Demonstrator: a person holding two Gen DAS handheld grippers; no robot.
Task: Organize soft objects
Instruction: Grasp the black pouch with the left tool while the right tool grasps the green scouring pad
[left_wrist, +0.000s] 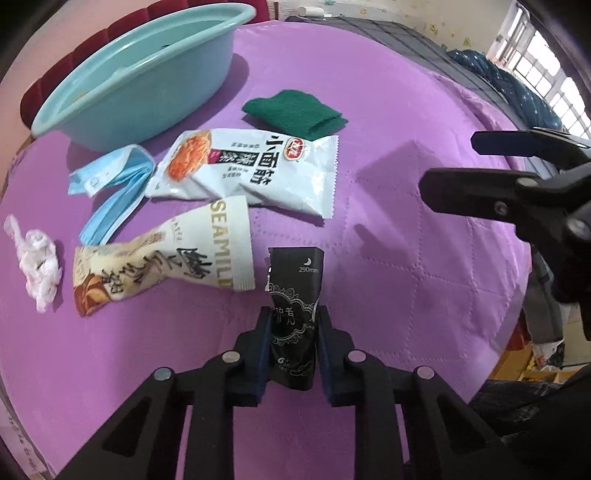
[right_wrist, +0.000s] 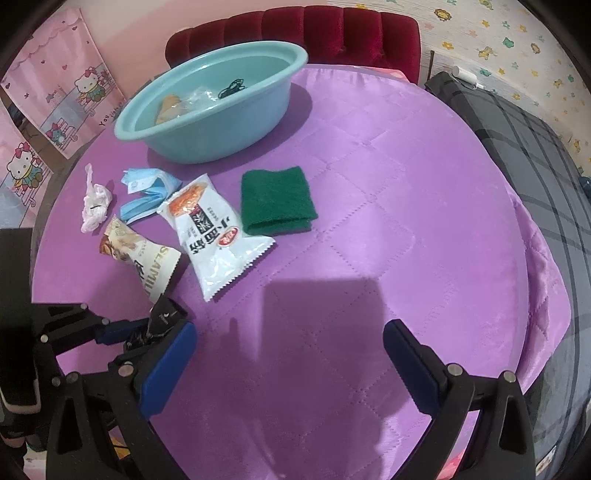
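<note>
Left gripper (left_wrist: 291, 350): pads pinching a black pouch (left_wrist: 294, 317), lifting it above the purple quilt (left_wrist: 406, 229). Right gripper (right_wrist: 291, 365): jaws gaping wide, carrying nothing. Teal basin (right_wrist: 207, 107): sitting at the quilt's far edge, holding small items

Right tongs (right_wrist: 290, 363) gape over the purple tablecloth (right_wrist: 388, 229), gripping nothing.

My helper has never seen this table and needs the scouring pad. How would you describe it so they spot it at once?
Start at the teal basin at the far side of the purple table. Just in front of it, beside the white snack packet, lies the green scouring pad. It is the only dark green, fuzzy, folded square; its neighbours are glossy printed wrappers.
</note>
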